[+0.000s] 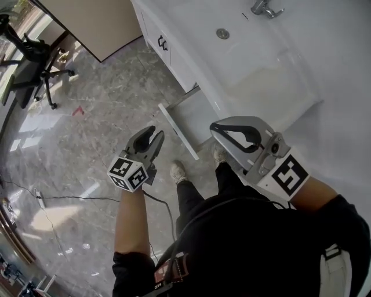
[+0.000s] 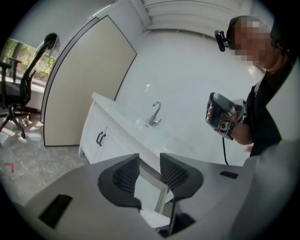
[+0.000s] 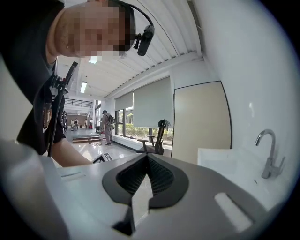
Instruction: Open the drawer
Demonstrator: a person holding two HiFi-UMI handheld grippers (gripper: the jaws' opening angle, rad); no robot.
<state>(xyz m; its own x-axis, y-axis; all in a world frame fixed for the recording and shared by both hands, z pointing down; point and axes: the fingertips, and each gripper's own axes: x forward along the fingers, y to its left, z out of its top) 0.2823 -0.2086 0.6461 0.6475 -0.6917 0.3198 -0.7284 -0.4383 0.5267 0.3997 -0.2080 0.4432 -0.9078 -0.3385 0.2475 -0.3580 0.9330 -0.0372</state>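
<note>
Two tools: the left tool (image 1: 155,134) and the right tool (image 1: 218,131) are both held up in the air in front of the person, well apart from the drawer and touching nothing.
Left tool: its jaws stand moderately apart with nothing between the pads. In the left gripper view (image 2: 149,160) only the distant drawer shows through the gap.
Right tool: its jaws are closed pad against pad and hold nothing (image 3: 146,161).
Drawer (image 1: 177,130): it sits low at the foot of the vanity's front, below the basin end of the worktop. It is pulled out over the floor (image 1: 104,116), with its front panel well clear of the cabinet face. What shows of the inside looks bare.
Vanity (image 1: 174,58): white, with a pair of dark handles (image 1: 162,43) on the doors beside the drawer.
Worktop (image 1: 188,17): white, with a basin (image 1: 255,64) sunk into it and a tap (image 1: 264,8) at its back edge.
Step in hand: the pull looks finished, since the drawer stands open and neither tool is on it. This reads as the end of the task.
Next move: probably none. If the drawer has to come out further, the left tool, already apart, would have to go down to the front panel's top edge, close on it and draw straight out from the vanity's front.
Risk: a slanted pull could jam the drawer on its runners.
</note>
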